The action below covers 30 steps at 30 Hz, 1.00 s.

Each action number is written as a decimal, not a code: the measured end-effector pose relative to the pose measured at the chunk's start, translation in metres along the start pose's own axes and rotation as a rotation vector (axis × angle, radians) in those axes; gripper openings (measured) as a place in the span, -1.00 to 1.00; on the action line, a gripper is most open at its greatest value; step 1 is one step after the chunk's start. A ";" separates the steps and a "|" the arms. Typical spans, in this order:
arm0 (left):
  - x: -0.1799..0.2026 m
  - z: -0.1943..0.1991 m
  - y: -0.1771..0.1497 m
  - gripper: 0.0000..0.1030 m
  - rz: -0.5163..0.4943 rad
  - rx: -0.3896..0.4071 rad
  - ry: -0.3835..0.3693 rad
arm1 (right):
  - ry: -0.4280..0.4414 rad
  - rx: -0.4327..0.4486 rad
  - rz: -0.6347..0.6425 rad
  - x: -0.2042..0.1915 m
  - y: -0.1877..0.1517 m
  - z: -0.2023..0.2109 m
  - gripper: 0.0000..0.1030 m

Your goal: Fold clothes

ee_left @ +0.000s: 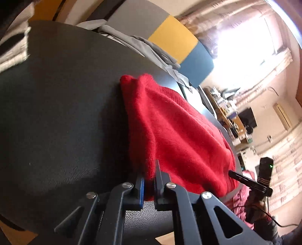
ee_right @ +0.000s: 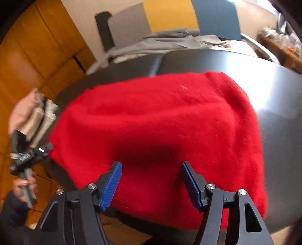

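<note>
Surroundings: beyond the far edge of the dark table (ee_right: 279,105) I see a heap of grey clothes (ee_right: 169,42), and behind it wall panels in grey, yellow and blue (ee_right: 217,17). In the left wrist view the room to the right is blurred, with a bright window and cluttered shelves I cannot make out.
In the way: nothing sits on the table between my tools and the garment; the grey heap lies well apart from it at the far side.
Red sweater: the red sweater (ee_right: 160,120) lies on the table at the near edge, a fuzzy knit, bunched into soft ridges, its near hem draping over the table's rim.
Left gripper: my left gripper (ee_left: 150,185) has its fingers pressed together on a fold of the sweater at the near left corner.
Right gripper: my right gripper (ee_right: 151,184) is spread wide above the near hem, its blue pads (ee_right: 112,185) apart with red knit showing between them.
Hands: a hand (ee_right: 23,185) grips the left tool's handle.
</note>
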State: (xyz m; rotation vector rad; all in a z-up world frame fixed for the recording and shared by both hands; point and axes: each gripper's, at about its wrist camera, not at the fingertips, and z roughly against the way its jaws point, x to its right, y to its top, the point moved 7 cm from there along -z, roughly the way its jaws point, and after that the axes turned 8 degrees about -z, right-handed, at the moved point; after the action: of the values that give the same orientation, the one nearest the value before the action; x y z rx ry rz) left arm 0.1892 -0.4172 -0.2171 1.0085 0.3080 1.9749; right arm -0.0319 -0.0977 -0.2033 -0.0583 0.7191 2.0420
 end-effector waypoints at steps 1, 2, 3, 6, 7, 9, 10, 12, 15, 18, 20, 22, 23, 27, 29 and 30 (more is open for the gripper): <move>0.000 0.004 0.002 -0.92 -0.023 -0.006 -0.002 | -0.035 -0.003 0.011 0.005 -0.001 0.000 0.29; -0.002 0.010 0.003 -0.92 -0.051 -0.012 0.009 | -0.069 -0.006 0.023 0.011 -0.001 0.000 0.29; -0.009 0.019 0.004 -0.92 -0.076 -0.016 0.037 | -0.103 -0.010 0.034 0.016 -0.001 0.000 0.28; -0.029 0.038 0.004 -0.92 -0.145 -0.042 0.125 | -0.229 -0.042 0.089 0.037 -0.008 -0.002 0.29; -0.034 0.038 0.002 -0.92 -0.166 -0.062 0.152 | -0.212 -0.038 0.084 0.042 -0.011 -0.001 0.29; -0.034 0.044 0.004 -0.89 -0.141 -0.034 0.159 | -0.194 -0.025 0.084 0.045 -0.013 0.000 0.30; -0.034 0.047 0.005 -0.79 -0.127 -0.018 0.162 | -0.198 -0.024 0.089 0.045 -0.013 -0.001 0.32; -0.034 0.053 0.008 -0.65 -0.099 0.013 0.167 | -0.204 -0.035 0.104 0.043 -0.011 -0.001 0.34; -0.033 0.062 0.012 -0.66 -0.058 0.059 0.175 | -0.156 -0.061 0.084 0.040 -0.005 0.003 0.33; -0.020 0.072 0.019 -0.64 -0.045 0.135 0.138 | -0.032 -0.006 0.078 0.022 0.021 0.023 0.33; 0.002 0.073 0.023 -0.63 -0.087 0.181 0.082 | 0.049 0.036 0.104 -0.001 0.048 0.034 0.32; 0.025 0.066 0.022 -0.62 -0.160 0.187 0.041 | 0.107 0.039 0.135 -0.026 0.070 0.028 0.19; 0.038 0.057 0.018 -0.62 -0.213 0.166 0.028 | 0.136 0.039 0.150 -0.038 0.080 0.025 0.11; 0.076 0.007 -0.016 -0.62 -0.461 -0.003 0.076 | 0.113 -0.067 0.218 -0.074 0.104 -0.027 -0.11; 0.088 -0.016 -0.027 -0.62 -0.536 -0.070 0.091 | 0.087 -0.127 0.231 -0.082 0.111 -0.057 -0.21; 0.091 -0.027 -0.034 -0.62 -0.554 -0.102 0.087 | 0.072 -0.152 0.237 -0.078 0.118 -0.071 -0.22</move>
State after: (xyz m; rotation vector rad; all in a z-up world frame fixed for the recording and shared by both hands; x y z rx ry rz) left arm 0.1625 -0.3208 -0.2039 0.6795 0.4734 1.5127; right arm -0.0994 -0.2396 -0.1824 -0.1404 0.6376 2.3295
